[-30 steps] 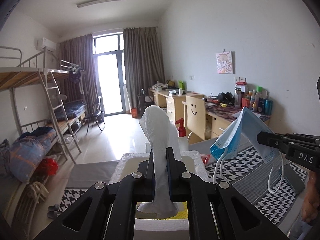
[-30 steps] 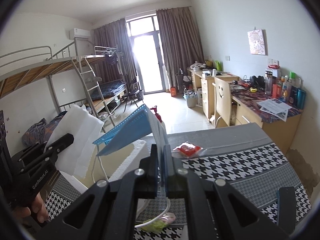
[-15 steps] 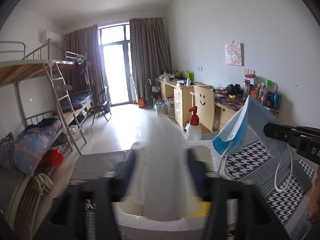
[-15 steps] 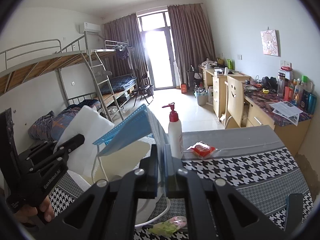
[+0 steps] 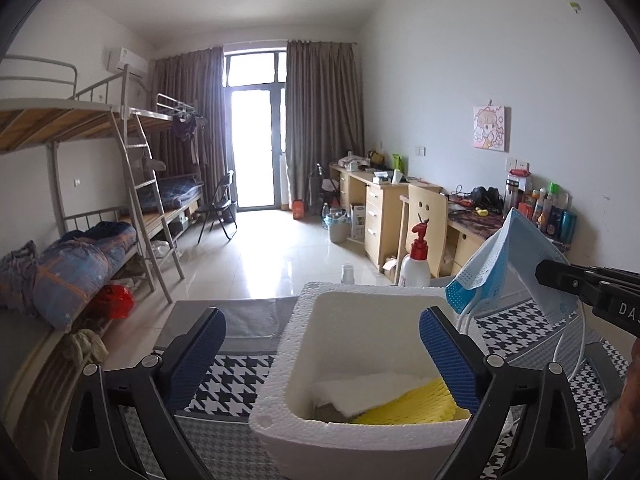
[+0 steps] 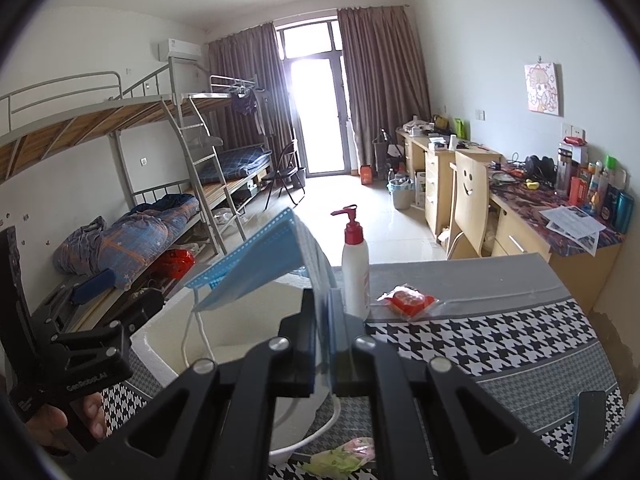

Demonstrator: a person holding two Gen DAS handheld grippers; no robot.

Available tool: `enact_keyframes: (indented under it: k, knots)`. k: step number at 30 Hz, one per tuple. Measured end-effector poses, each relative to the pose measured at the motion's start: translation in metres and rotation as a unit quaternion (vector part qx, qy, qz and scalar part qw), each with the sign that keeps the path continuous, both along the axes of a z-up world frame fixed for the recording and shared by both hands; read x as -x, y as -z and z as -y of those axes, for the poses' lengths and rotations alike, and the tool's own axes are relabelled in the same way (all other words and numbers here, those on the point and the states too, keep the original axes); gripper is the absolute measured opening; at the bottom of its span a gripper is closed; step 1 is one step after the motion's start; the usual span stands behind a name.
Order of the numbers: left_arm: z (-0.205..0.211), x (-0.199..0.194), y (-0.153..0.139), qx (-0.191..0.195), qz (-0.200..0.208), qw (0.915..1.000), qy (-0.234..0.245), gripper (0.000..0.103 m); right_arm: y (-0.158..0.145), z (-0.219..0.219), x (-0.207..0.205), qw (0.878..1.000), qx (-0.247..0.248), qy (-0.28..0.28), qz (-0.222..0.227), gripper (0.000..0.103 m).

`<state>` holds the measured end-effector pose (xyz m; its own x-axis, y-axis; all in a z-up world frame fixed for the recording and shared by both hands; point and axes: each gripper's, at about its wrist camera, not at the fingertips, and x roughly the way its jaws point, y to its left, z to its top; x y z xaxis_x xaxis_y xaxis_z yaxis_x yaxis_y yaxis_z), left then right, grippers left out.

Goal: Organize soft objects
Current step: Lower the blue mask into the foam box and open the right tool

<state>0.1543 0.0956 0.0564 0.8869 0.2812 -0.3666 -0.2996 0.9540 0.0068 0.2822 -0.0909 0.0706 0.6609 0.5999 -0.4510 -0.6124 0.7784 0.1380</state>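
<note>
A white foam box [image 5: 352,320] sits on the houndstooth table. Inside it lie a white cloth [image 5: 372,390] and a yellow cloth [image 5: 412,406]. My left gripper [image 5: 322,354] is open and empty just above the box. It shows at the left of the right wrist view [image 6: 100,312]. My right gripper [image 6: 322,340] is shut on a blue face mask [image 6: 256,260] and holds it up over the box's right edge [image 6: 240,320]. The mask [image 5: 504,264] and the right gripper [image 5: 560,274] show at the right of the left wrist view.
A white pump bottle with a red top [image 6: 355,264] stands behind the box. A red packet in clear wrap [image 6: 408,300] lies on the table to its right. A green-and-pink wrapper [image 6: 340,456] lies near the front edge. A desk with a chair [image 6: 472,204] stands beyond.
My left gripper has opened and let go of the white cloth, which now lies in the foam box. My right gripper still holds the mask.
</note>
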Motion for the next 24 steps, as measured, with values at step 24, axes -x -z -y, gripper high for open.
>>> enact_keyframes:
  k: [24]
  knots:
    - [-0.016, 0.037, 0.006, -0.005, 0.01, 0.9996, -0.027, 0.102, 0.002, -0.045, 0.009, 0.999, 0.024, -0.045, -0.004, 0.007]
